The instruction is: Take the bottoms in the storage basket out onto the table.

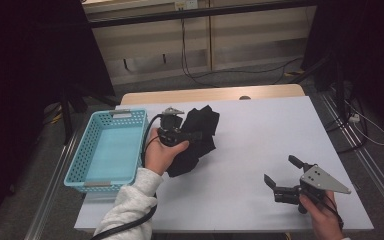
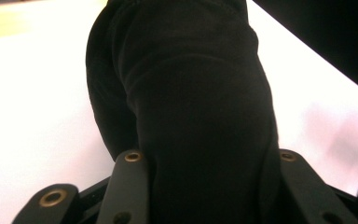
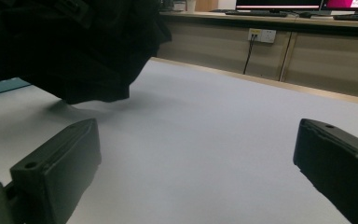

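A crumpled black cloth [image 1: 202, 131] lies bunched just right of a teal basket [image 1: 78, 169] on the white table [image 1: 260, 135]. My left gripper [image 1: 194, 136] points right into the cloth, held by a hand in a grey sleeve. In the left gripper view the black cloth [image 2: 191, 102] is bunched between the jaws, and my left gripper [image 2: 209, 186] is shut on it. My right gripper [image 1: 281, 171] rests low near the table's front right, jaws spread wide, nothing between them. In the right gripper view that gripper [image 3: 196, 154] faces the black cloth [image 3: 74, 46], which hangs above the tabletop.
The teal basket's inside is bare, and it stands at the table's left edge. Cabinets and hanging cables [image 1: 185, 50] line the far wall. Bare tabletop spreads between the cloth and the right gripper. A strip of the basket [image 3: 0, 86] is visible under the cloth.
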